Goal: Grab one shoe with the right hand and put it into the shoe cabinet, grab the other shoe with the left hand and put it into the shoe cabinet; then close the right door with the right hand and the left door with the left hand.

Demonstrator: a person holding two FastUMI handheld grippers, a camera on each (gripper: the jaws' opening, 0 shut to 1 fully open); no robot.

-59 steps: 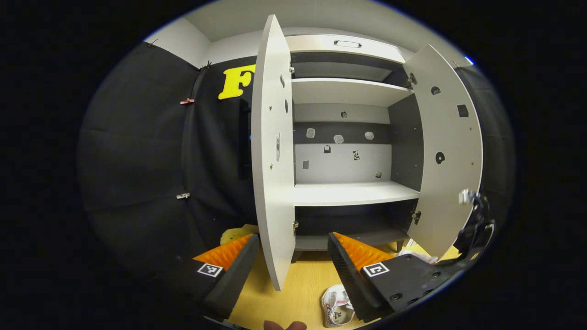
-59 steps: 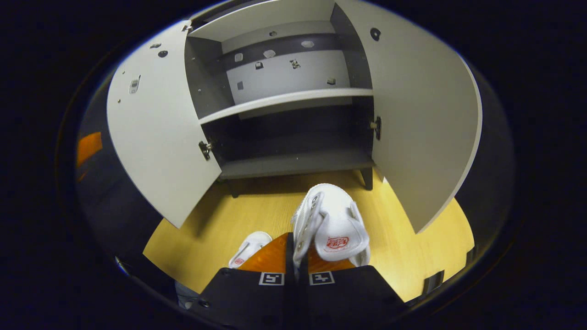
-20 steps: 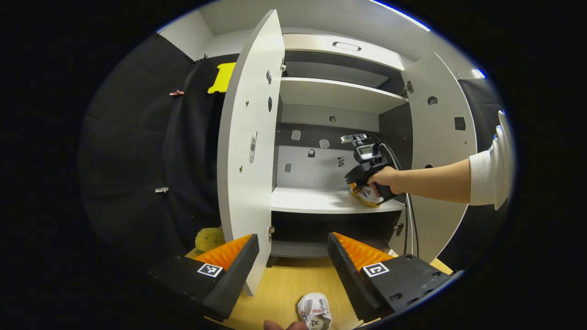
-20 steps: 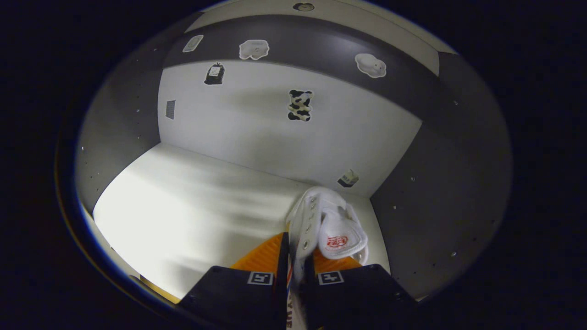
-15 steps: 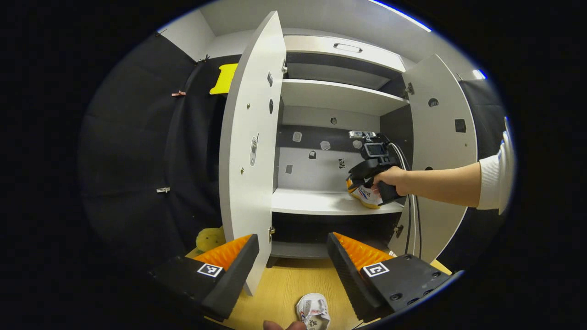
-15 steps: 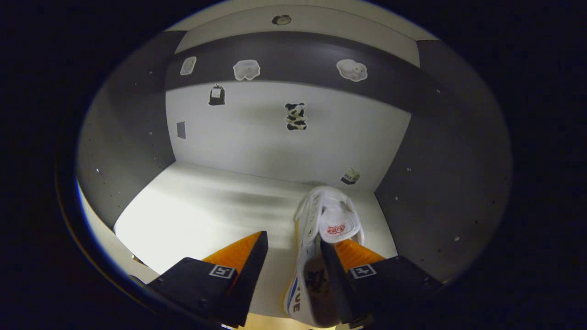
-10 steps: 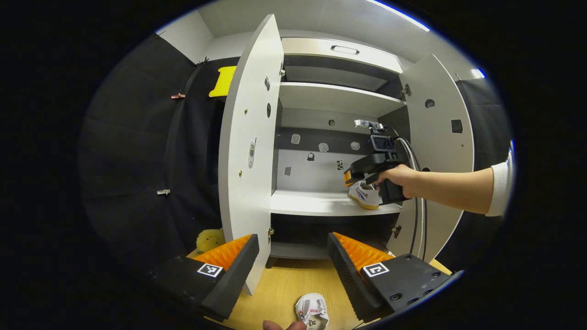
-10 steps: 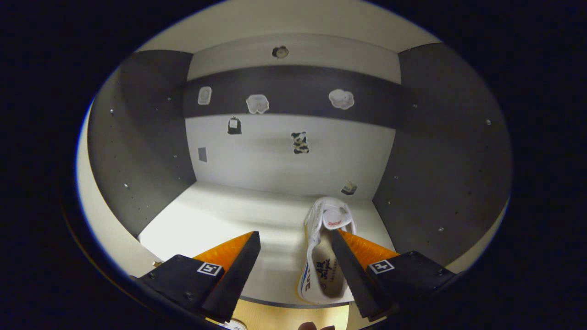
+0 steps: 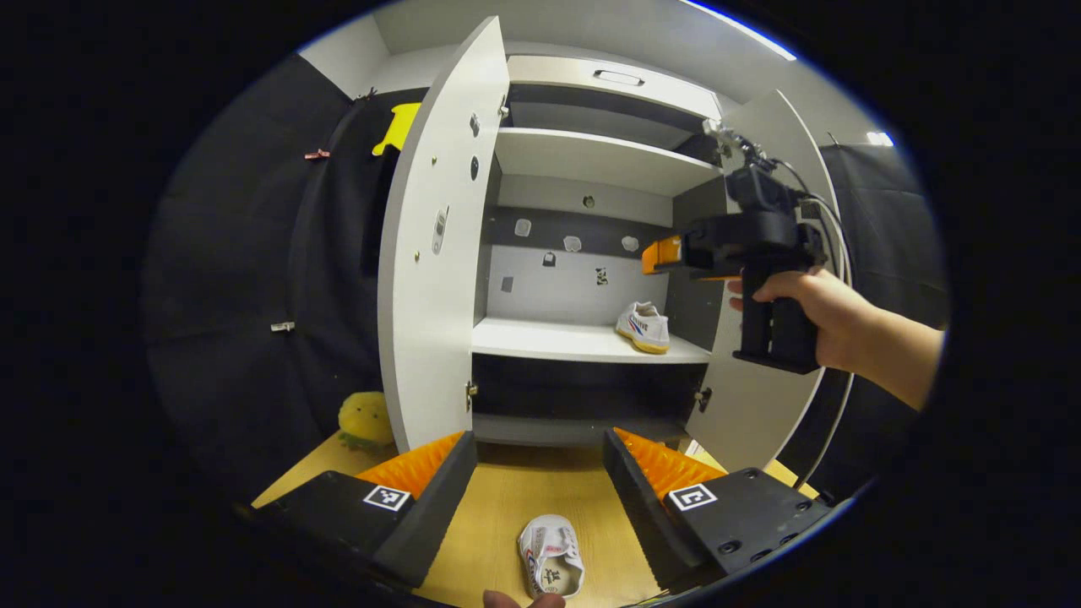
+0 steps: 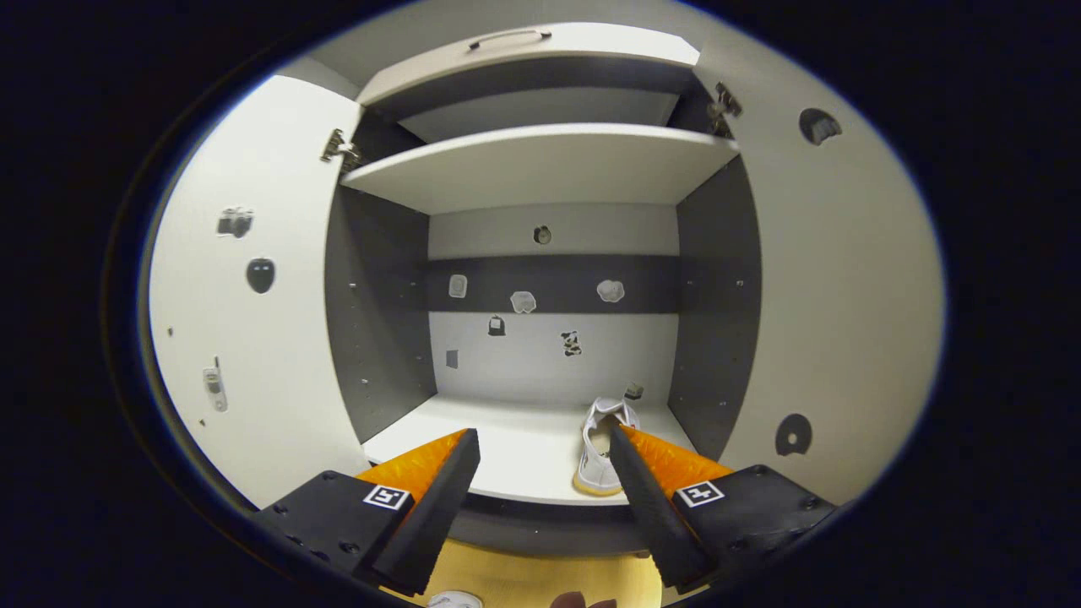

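The right hand-held gripper (image 10: 536, 477), fingers apart, is held level before the cabinet (image 10: 540, 160); one shoe (image 10: 601, 447) sits on the shelf (image 10: 507, 460) ahead. The left hand-held gripper (image 9: 540, 481), fingers apart, hangs above the other shoe (image 9: 551, 557) on the floor (image 9: 515, 523).

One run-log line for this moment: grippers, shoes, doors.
right gripper: open | left gripper: open | first shoe: on cabinet shelf | second shoe: on floor | both doors: open
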